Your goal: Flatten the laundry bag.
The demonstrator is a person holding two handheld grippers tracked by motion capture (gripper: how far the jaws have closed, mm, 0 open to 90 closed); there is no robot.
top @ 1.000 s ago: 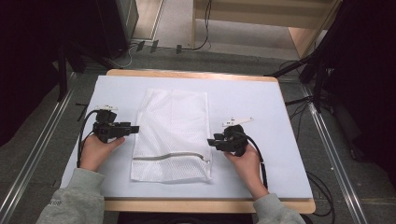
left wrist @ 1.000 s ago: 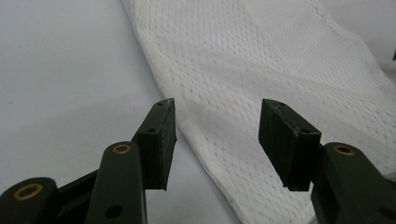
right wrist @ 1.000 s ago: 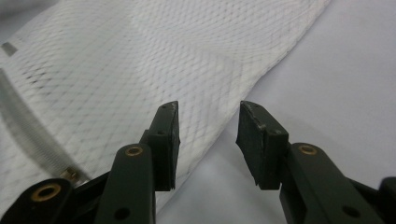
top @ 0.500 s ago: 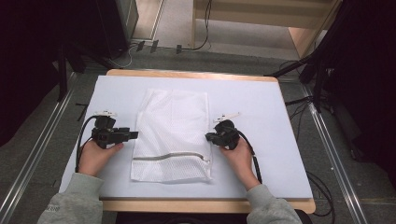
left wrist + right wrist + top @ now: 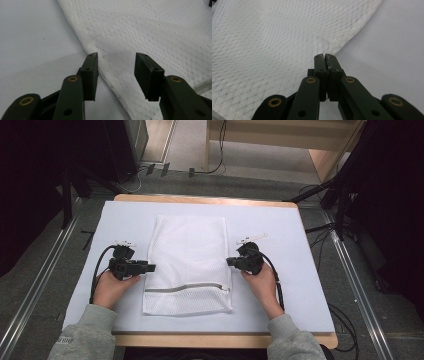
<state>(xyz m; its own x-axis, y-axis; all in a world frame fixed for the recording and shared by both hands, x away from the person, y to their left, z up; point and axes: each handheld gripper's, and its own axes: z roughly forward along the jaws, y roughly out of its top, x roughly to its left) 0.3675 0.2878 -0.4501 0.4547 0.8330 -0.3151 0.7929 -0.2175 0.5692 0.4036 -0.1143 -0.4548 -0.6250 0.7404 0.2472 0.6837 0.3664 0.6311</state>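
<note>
- Two grey sleeves enter at six o'clock in the high view, cut off by its bottom edge, each hand carrying a black two-jaw gripper.
- The left gripper [image 5: 148, 267], at nine o'clock of the white mesh zippered laundry bag [image 5: 189, 260], has jaws standing apart that have just been closing, the bag's edge [image 5: 110, 72] lying between them unpressed.
- The right gripper [image 5: 229, 262], at three o'clock of the bag, has jaws together at the bag's raised edge [image 5: 322, 45]; whether mesh is pinched between the pads is hard to make out.
- The bag lies flat in the middle of the pale blue table cover [image 5: 300, 285], long axis running six to twelve o'clock, its grey zipper [image 5: 187, 288] crossing the near end.
- Beyond, at twelve o'clock, the floor is dim, with cables.
</note>
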